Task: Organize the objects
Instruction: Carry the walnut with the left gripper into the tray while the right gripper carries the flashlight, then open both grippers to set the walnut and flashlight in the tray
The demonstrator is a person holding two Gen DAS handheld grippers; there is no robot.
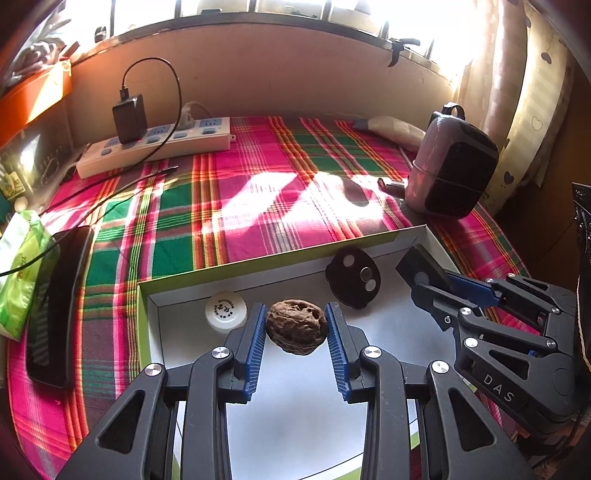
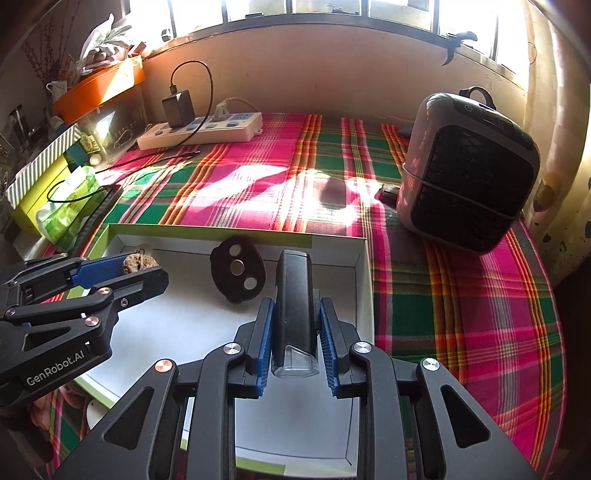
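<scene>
Plaid cloth [image 1: 258,206] (sunlit) under, probably, 1 window [image 2: 332,9].

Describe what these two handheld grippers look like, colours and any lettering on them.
Both are black linkage frames with silver pivot bolts and ribbed blue finger pads. The left gripper carries white "GenRobot.AI" lettering on its side; the right gripper shows "DAS" in the left wrist view. No hands, sleeves or gripper cables are visible.
</scene>
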